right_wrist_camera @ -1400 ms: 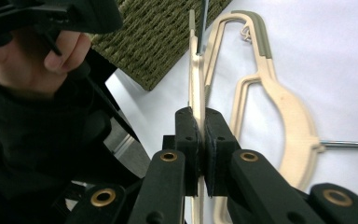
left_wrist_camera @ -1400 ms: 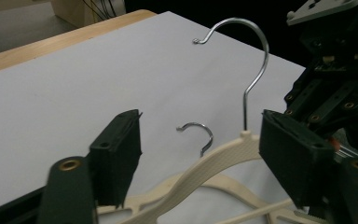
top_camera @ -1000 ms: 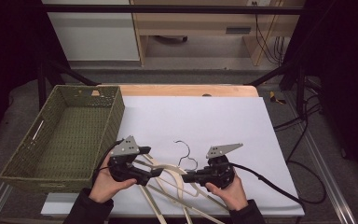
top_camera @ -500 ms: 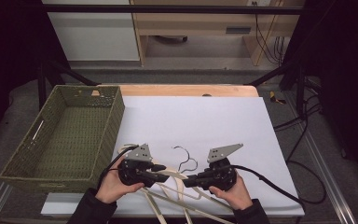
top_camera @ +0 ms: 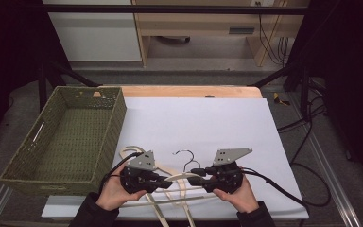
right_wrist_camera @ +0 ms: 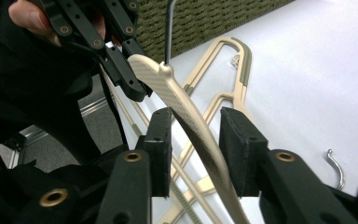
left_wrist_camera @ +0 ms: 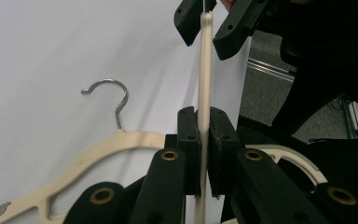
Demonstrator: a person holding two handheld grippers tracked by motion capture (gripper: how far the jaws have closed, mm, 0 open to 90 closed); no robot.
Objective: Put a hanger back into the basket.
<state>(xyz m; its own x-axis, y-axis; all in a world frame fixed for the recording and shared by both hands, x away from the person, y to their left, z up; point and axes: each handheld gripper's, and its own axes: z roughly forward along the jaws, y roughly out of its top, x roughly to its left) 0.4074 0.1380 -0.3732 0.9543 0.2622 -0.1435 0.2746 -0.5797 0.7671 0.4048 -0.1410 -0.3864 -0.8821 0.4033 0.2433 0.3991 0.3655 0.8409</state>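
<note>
The cream plastic hanger (left_wrist_camera: pixel 204 70) is pinched tight in the left gripper (left_wrist_camera: pixel 204 140). The right gripper (right_wrist_camera: pixel 196 140) has just been opening; the hanger sits loose between its spread jaws.

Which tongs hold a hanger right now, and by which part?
The left tongs clamp the cream hanger on its arm. The right tongs have just opened around it.

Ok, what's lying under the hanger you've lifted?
Under the lifted hanger, which the left gripper clamps, more cream hangers lie on the white sheet, one with a metal hook. Hands and grippers cover where they cross, so their number is unclear.
</note>
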